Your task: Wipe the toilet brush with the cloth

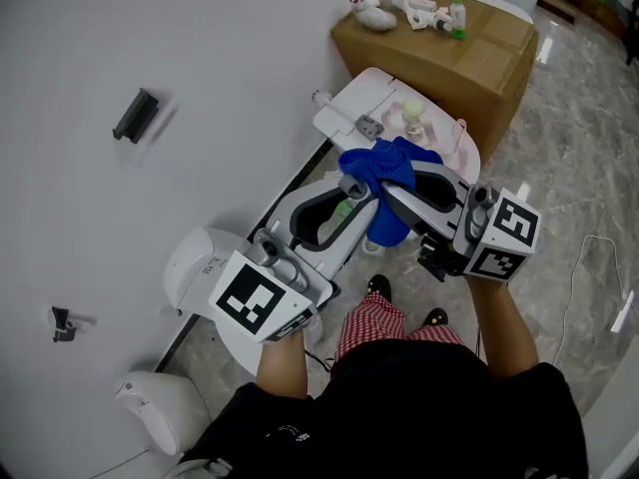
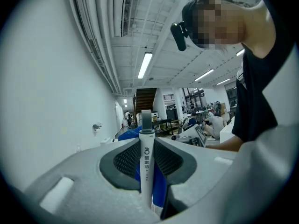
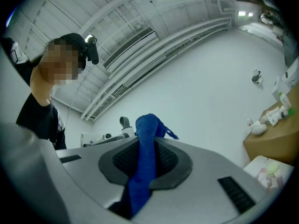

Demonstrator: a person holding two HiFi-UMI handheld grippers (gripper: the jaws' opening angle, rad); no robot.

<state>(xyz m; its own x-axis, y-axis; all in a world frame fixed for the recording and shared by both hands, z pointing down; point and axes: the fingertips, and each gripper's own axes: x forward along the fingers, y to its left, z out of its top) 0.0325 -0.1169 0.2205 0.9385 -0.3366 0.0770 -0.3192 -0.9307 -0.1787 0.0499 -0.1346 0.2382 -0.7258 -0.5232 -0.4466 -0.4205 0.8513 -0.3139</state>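
Marble floor and white wall are seen around a white toilet [image 1: 371, 88]. A white plastic toilet-brush handle [image 2: 146, 171] is clamped in the left gripper [image 2: 146, 141]. A blue terry cloth [image 3: 144, 162] is pinched by the right gripper [image 3: 148, 146] and appears bunched over the handle's end. The cloth should be drawn along the handle, with the handle held steady.

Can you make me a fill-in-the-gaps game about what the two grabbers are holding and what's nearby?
The left gripper is shut on the toilet brush, whose handle is ____.
The right gripper is shut on a cloth coloured ____.
The small white things lie ____ top of the cardboard box.
Missing words: white, blue, on.
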